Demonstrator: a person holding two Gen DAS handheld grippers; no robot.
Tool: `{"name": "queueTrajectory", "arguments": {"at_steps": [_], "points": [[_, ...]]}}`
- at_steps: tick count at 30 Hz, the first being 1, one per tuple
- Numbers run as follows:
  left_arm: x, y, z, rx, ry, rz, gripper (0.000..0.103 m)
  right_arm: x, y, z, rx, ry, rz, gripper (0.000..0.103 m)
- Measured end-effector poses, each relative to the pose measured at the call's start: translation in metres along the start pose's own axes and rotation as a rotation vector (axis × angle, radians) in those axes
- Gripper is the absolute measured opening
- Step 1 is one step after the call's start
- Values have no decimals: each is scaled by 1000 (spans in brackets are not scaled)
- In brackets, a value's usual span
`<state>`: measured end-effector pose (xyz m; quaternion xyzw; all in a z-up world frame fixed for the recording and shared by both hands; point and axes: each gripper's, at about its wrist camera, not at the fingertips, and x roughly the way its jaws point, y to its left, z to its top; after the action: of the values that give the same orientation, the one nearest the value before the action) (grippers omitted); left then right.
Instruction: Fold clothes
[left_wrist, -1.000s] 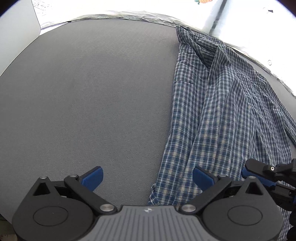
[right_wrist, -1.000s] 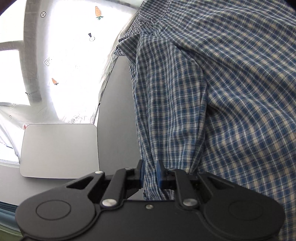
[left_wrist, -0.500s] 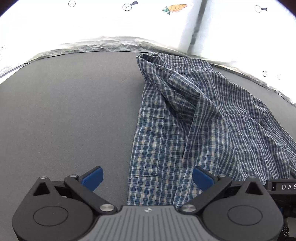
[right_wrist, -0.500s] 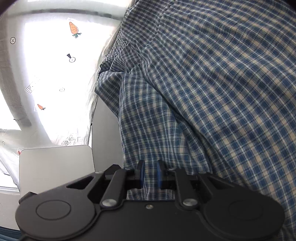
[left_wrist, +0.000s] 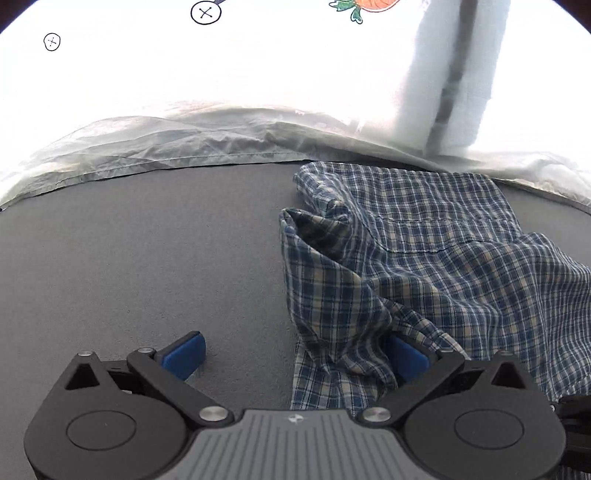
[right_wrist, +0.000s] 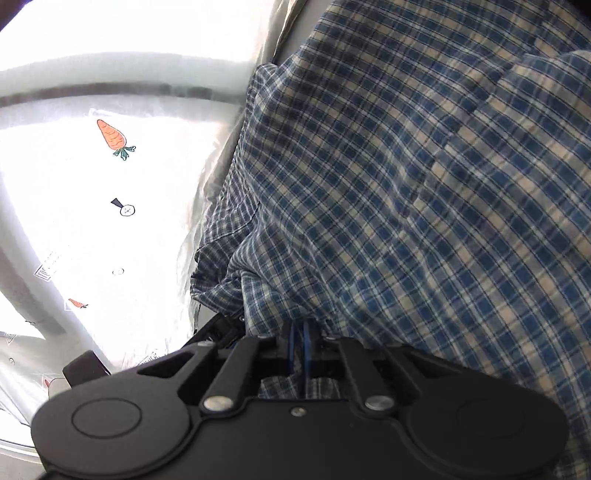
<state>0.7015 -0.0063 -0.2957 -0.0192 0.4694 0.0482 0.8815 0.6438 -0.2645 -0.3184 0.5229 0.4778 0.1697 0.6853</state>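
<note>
Plaid shirt (left_wrist: 443, 266) – bunched on grey table (left_wrist: 129, 258), right portion, near far edge.
Left gripper (left_wrist: 295, 356): blue fingers (left_wrist: 184, 352) spread wide, cloth draped over the right one, nothing pinched. Right gripper (right_wrist: 300, 343) – jaws have just been closing, pressed together on a shirt fold.

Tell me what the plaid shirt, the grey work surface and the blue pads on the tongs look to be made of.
Plaid shirt: thin woven fabric, likely cotton; matte, with soft creases and draping folds.
Grey work surface: looks like felt or foam matting; dull, finely speckled, no glare.
Blue pads: probably rubber or soft plastic; smooth, evenly coloured, slightly satin.
</note>
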Motion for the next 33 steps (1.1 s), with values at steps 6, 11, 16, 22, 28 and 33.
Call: {"name": "queueTrajectory", "arguments": {"at_steps": [6,11,16,22,28,33], "points": [[-20,7,-1,-55,-4,9,102,-1,13,14,-52,-33,-40,9],[-72,7,-32,-77,-2,-6,102,-30,14,-2,-34,-72,-41,11],[-131,-14,-91,-64,27,-49,102,-92,-4,-43,8,-126,-34,13],[-182,-44,-167,22,79,-95,102,-161,-26,-96,-1,-187,-89,18],[-191,-59,-214,59,143,-42,102,-233,-57,-122,-3,-268,-199,22],[-183,-57,-236,-5,201,3,102,-283,-82,-115,17,-345,-259,30]]}}
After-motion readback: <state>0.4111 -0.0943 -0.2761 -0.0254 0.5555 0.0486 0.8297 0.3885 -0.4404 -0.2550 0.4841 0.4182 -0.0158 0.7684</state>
